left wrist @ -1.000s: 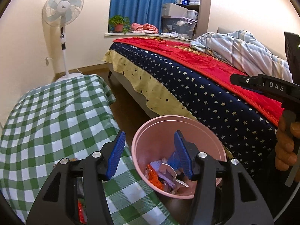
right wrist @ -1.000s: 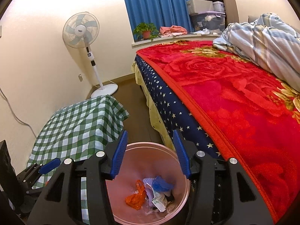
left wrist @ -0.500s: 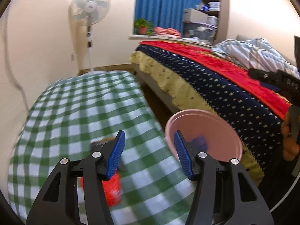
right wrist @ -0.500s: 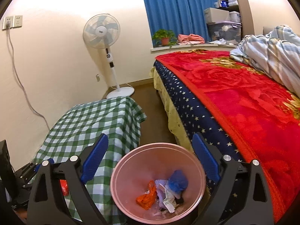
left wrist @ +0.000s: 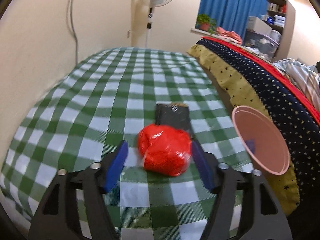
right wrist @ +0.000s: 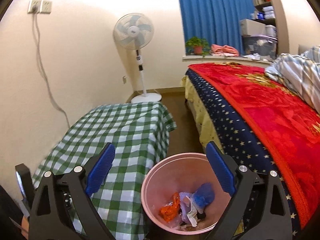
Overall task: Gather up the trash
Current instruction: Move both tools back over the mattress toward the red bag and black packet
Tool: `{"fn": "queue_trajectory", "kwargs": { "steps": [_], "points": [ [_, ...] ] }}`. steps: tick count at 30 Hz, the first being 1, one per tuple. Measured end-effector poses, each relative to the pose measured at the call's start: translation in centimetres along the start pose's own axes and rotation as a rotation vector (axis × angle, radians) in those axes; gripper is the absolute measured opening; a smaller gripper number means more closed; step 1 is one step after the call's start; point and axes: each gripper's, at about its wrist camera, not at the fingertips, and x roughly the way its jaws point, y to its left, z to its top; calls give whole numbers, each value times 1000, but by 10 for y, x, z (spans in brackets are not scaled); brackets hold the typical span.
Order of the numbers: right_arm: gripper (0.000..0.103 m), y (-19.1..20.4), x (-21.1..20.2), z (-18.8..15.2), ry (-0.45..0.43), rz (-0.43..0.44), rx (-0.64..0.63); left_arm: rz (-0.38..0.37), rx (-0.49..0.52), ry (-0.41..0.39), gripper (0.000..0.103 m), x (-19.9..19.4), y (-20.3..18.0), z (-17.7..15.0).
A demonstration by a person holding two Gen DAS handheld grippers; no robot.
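Note:
In the left wrist view a crumpled red plastic bag (left wrist: pixel 164 150) lies on the green checked tablecloth (left wrist: pixel 112 92), partly over a black wrapper (left wrist: pixel 173 116). My left gripper (left wrist: pixel 160 166) is open, its blue pads either side of the red bag's near part, not closed on it. The pink trash bin (left wrist: pixel 260 140) stands right of the table. In the right wrist view my right gripper (right wrist: pixel 160 174) is open and empty above the pink bin (right wrist: pixel 158 182), which holds orange, blue and white scraps (right wrist: pixel 188 206).
A bed with a navy star cover and red blanket (right wrist: pixel 270 120) runs along the right. A standing fan (right wrist: pixel 138 46) is by the far wall, with a cable (right wrist: pixel 44 70) hanging from a socket. Brown floor lies between table and bed.
My left gripper swung left from over the bin to the table and now straddles the red bag. My right gripper opened wide above the bin and pulled back a little.

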Motion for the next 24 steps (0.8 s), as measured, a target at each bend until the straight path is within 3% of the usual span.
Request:
{"fn": "queue_trajectory", "kwargs": {
  "steps": [8,16,17,18,23,24],
  "points": [
    [91,12,20,-8,52,27,-23,-16,12,27,77,18,-7,-3],
    [89,18,37,-11,88,46,-12,5,10,88,74,35,-8,-8],
    [86,20,40,-11,94,55,-11,6,10,84,66,34,-8,-8],
    [84,22,42,-11,99,62,-11,8,5,81,66,34,-7,-7],
    [51,44,64,-15,149,132,-17,55,-42,65,64,31,5,-1],
    [50,51,70,-17,164,146,-23,77,-61,59,64,29,11,0]
  ]
}}
